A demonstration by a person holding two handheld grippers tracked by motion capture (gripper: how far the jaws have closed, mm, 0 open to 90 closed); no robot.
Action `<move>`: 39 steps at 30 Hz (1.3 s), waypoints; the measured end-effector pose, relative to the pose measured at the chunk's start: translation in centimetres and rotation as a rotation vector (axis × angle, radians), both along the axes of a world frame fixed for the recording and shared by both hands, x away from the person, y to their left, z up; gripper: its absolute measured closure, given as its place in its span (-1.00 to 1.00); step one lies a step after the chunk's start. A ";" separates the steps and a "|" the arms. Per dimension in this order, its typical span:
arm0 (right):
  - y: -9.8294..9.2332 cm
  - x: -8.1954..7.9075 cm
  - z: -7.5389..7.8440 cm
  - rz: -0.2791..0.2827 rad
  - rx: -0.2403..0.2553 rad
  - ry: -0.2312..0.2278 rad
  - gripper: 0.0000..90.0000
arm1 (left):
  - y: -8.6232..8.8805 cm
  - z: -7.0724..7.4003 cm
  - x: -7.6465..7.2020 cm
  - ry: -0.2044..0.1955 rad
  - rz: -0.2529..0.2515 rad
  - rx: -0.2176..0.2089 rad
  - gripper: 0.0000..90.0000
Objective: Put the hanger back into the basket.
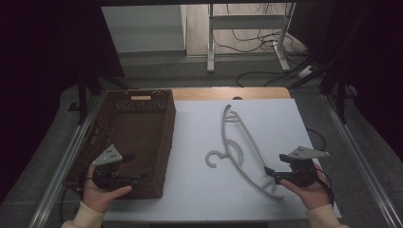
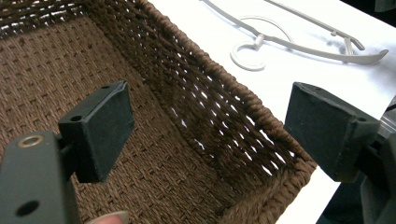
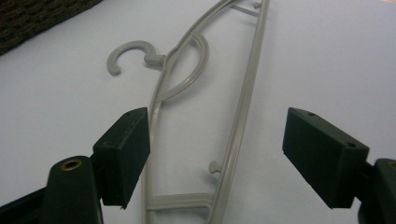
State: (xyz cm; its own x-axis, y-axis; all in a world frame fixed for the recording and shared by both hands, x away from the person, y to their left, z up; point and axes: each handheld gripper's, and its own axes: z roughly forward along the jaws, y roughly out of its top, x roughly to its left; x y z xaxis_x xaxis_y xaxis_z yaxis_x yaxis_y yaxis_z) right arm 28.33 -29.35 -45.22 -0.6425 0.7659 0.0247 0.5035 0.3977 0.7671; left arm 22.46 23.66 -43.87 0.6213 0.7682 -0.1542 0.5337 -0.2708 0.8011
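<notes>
A grey plastic hanger lies flat on the white table, its hook pointing left toward a brown woven basket. My left gripper hovers over the basket's near right corner, open, nothing between its pads. In the left gripper view the left gripper looks along the basket's inner wall, with the hanger beyond. My right gripper sits just right of the hanger's near end. In the right gripper view the right gripper stands open low over the hanger, its pads apart from it.
The basket holds nothing that I can see. A wooden strip runs along the table's far edge. Beyond it are metal stand legs and loose cables on the floor. Metal rails flank the table.
</notes>
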 end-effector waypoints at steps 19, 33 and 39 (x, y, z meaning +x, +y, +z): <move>0.5 0.3 0.2 -0.037 -0.034 0.008 -0.47 | 0.3 -0.1 -0.6 0.002 0.016 0.004 -0.64; 1.8 0.8 -0.2 -0.025 -0.068 0.041 -0.47 | -0.1 0.0 -0.7 0.002 0.013 0.011 -0.64; 3.0 1.1 -0.7 -0.003 -0.096 0.063 -0.48 | -0.1 -0.1 -0.6 0.006 0.013 0.013 -0.64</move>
State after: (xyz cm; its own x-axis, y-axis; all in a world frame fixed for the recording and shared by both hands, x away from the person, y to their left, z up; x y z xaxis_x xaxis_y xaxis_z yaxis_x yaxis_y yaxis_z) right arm 29.46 -26.37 -45.90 -0.6394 0.7688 -0.0086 0.5506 0.4658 0.6927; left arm 21.85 23.56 -43.99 0.6100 0.7785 -0.1480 0.5423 -0.2739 0.7943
